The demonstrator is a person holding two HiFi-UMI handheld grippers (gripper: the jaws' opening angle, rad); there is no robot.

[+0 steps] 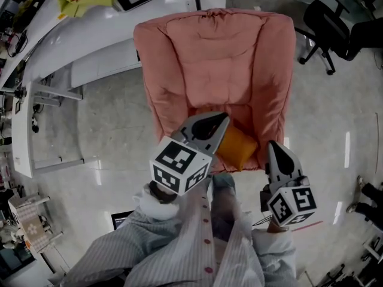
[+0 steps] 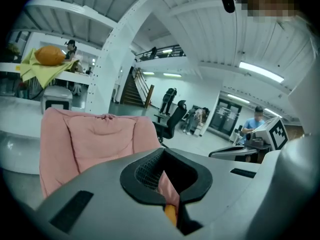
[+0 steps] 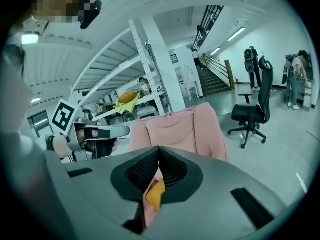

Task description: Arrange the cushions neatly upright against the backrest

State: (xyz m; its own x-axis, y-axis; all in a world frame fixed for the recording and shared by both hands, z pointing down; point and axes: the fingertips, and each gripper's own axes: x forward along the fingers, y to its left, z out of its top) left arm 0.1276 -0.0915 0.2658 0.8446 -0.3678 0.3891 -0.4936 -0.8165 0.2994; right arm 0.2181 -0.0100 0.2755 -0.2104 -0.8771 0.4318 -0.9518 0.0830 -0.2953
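Lying between closed left hand-held gripper point(image 1: 220, 123) and closed right hand-held gripper point(image 1: 274, 150): orange cushion point(image 1: 238, 149).

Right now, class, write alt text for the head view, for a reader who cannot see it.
Seen from above, a pink armchair has one orange cushion on its seat, near the front edge. The person's left hand-held gripper and right hand-held gripper hover near that edge, both shut and empty. A black office chair stands at upper right.

Open armchair seat point(image 1: 239, 117), orange cushion point(image 1: 237, 149) at front
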